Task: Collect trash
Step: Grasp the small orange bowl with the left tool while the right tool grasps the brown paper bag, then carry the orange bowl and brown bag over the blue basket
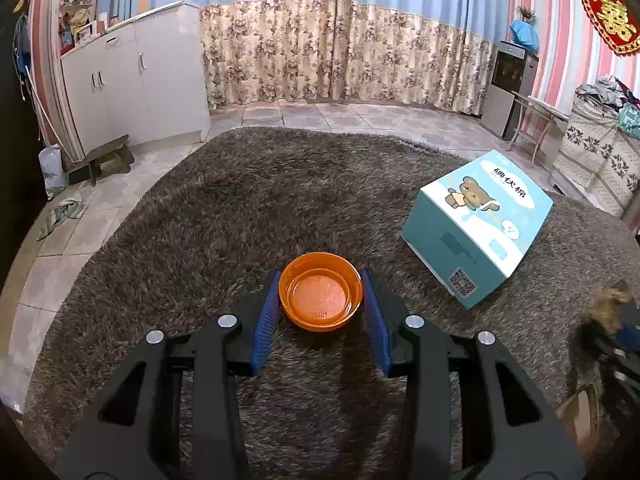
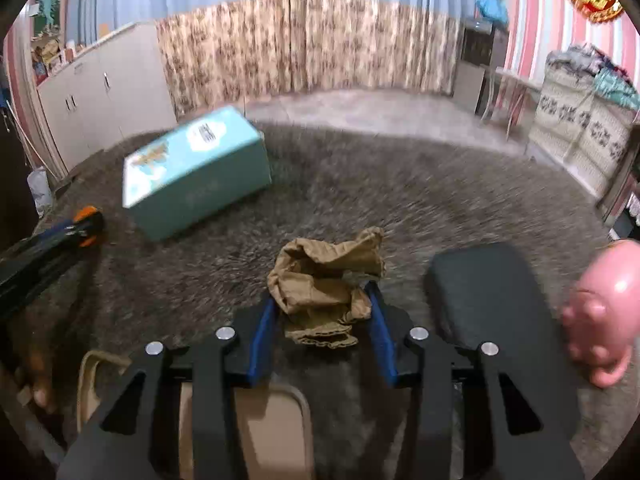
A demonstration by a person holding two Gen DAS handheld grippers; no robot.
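Left gripper (image 1: 320,300) clamps orange bowl (image 1: 321,295); right gripper (image 2: 322,312) pinches crumpled brown paper (image 2: 326,280).

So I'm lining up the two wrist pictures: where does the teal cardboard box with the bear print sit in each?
Left wrist: teal cardboard box at right of centre, on the shaggy brown rug.
Right wrist: same box at upper left.
Shared landmark: floral curtain behind.

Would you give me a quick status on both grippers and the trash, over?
Left gripper shut on orange bowl. Right gripper shut on crumpled brown paper. Teal box sits clear on rug; nothing blocking.
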